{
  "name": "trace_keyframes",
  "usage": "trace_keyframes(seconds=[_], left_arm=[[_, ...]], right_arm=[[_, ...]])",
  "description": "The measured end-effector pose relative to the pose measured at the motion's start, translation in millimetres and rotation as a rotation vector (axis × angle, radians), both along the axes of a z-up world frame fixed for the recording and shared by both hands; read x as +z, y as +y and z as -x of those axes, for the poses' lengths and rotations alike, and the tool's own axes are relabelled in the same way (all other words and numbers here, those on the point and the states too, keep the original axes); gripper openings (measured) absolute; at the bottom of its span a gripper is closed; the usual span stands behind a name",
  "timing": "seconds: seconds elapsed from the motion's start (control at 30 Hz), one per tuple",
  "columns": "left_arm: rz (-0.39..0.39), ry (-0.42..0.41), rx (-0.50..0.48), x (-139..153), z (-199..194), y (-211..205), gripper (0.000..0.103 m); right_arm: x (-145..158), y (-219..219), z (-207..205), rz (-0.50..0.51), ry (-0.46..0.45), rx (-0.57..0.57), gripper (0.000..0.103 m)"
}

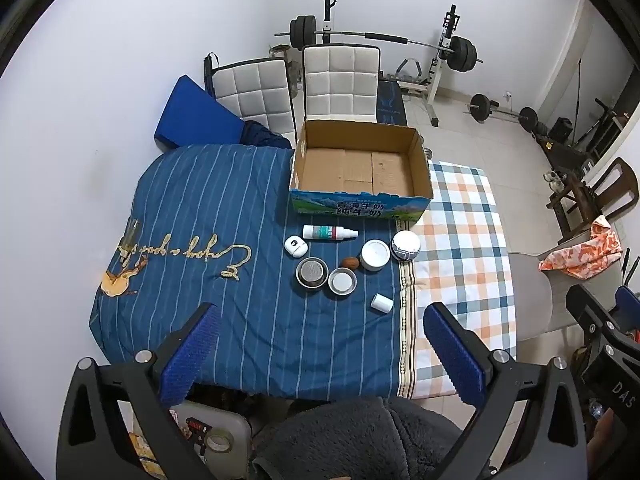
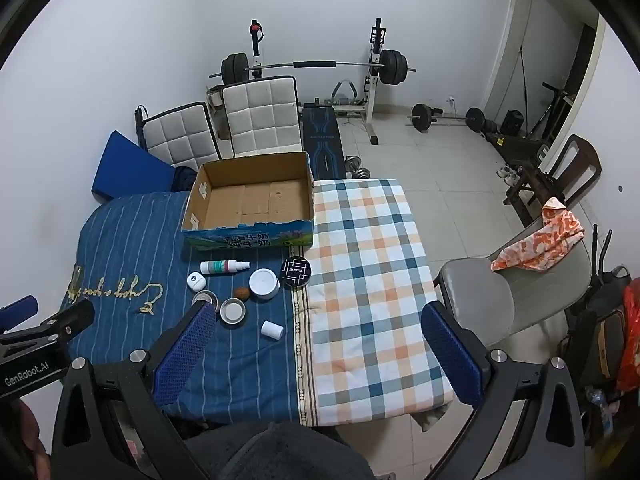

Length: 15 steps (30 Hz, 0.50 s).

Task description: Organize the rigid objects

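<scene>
At 12 o'clock on the blue striped cover [image 1: 224,200] stands the cardboard box [image 1: 360,168], nothing in it. Toward 6 o'clock from it lie a spray bottle [image 1: 329,232], white jar [image 1: 375,255], patterned tin [image 1: 406,245], two metal cups [image 1: 312,273], brown nut [image 1: 349,263] and small white cylinder [image 1: 381,303]. My left gripper [image 1: 320,344] and right gripper [image 2: 316,340] hover at 6 o'clock, jaws spread wide, gripping nothing.

Left claw [image 1: 320,340] spread wide, empty, right claw [image 2: 318,340] spread wide, empty
</scene>
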<state>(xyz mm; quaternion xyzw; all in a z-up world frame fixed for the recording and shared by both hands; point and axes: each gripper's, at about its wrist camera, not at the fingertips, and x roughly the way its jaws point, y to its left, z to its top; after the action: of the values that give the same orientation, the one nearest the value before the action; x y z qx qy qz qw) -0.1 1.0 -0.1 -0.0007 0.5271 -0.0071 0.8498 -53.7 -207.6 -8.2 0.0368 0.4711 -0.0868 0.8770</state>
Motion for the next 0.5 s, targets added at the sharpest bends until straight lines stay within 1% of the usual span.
trace_keyframes(seconds=[0.27, 0.3, 0.5], left_arm=[[0.007, 0.0, -0.002, 3.5, 2.5, 8.8, 0.103], [-0.005, 0.01, 0.003, 1.4, -1.2, 4.5, 0.103], [0.0, 0.011, 0.001, 0.8, -0.1, 3.9, 0.103]], right_arm=[[1.7, 3.3, 1.8, -0.01, 0.004, 0.011, 0.103], [-5.7, -0.1, -3.3, -0.008, 0.008, 0.0, 0.103], [-7.3, -2.0, -1.4, -0.007, 0.017, 0.002, 0.103]])
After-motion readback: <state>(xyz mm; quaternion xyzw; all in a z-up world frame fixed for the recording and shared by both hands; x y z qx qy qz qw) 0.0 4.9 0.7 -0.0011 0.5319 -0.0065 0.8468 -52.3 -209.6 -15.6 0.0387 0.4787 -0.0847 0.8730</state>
